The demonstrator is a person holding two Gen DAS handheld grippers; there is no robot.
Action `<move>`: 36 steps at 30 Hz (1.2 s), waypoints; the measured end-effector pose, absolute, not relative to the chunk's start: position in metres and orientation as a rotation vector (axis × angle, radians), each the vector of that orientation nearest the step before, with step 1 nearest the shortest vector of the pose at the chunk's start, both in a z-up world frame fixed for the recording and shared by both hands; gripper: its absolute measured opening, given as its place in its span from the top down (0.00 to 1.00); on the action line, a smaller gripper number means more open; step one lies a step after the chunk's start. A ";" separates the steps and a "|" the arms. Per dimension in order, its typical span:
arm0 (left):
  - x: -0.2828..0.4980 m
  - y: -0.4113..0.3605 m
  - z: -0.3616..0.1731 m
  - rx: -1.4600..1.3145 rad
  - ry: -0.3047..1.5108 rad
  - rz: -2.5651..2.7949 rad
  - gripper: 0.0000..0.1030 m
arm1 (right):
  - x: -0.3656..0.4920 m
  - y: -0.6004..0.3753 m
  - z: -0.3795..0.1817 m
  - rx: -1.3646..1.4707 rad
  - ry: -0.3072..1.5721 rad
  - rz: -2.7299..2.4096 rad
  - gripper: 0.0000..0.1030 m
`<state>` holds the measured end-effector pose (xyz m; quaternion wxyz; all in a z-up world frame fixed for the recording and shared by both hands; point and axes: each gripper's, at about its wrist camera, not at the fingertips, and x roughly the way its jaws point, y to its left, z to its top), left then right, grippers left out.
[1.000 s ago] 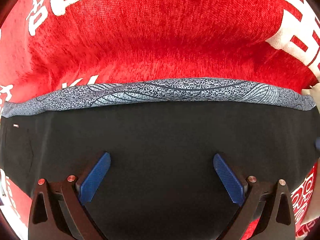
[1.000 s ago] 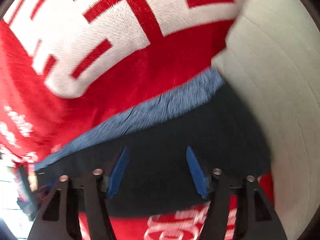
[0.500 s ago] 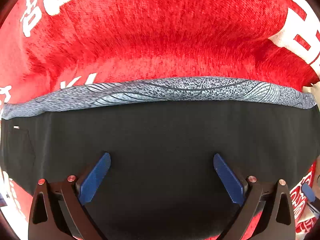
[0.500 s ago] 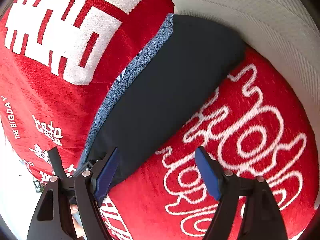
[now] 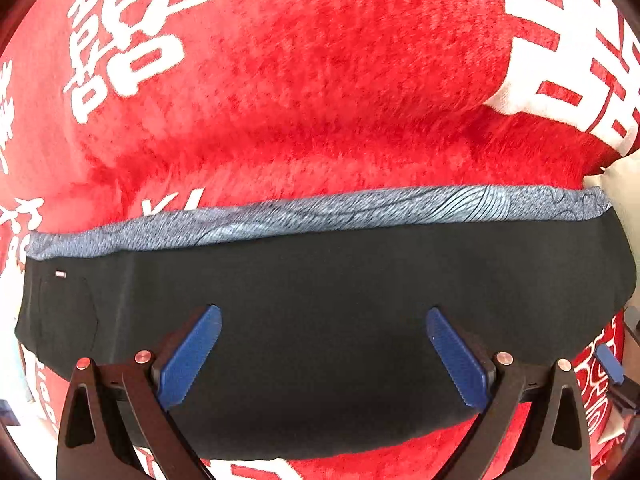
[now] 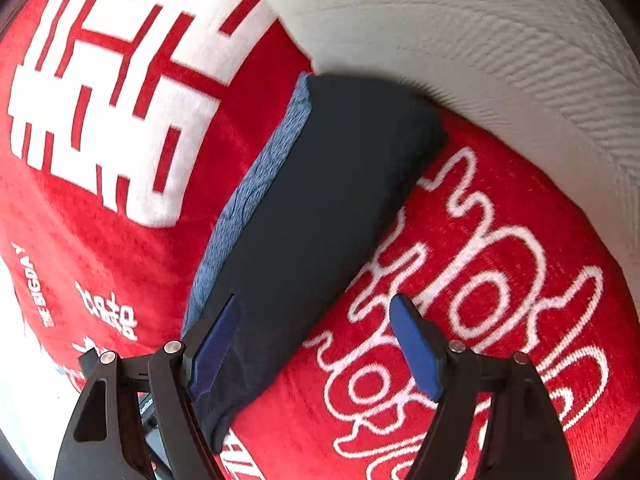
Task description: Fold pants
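Note:
The pants (image 5: 320, 300) lie folded into a long black band with a grey-blue patterned strip (image 5: 320, 212) along the far edge, on a red blanket. My left gripper (image 5: 323, 356) is open and empty, just above the middle of the band. In the right wrist view the pants (image 6: 320, 208) run diagonally from lower left to upper right. My right gripper (image 6: 316, 348) is open and empty, its left finger over the near end of the pants, its right finger over the blanket.
The red blanket (image 5: 320, 80) with white lettering covers the surface, and it shows in the right wrist view (image 6: 480, 260). A white ribbed cushion or cover (image 6: 480, 40) borders the pants' far end. My right gripper's blue tip (image 5: 608, 364) shows at the left view's right edge.
My right gripper has pulled back from the pants' end and swung to the side; it stays open. My left gripper has risen slightly, so more of the pants shows. The pants lie still.

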<state>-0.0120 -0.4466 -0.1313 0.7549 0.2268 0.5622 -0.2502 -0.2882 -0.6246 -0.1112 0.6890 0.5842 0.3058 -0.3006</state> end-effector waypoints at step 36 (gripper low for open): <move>-0.042 -0.487 -0.157 0.538 1.127 -0.613 0.51 | -0.174 -0.604 -0.013 0.743 0.780 -0.449 0.87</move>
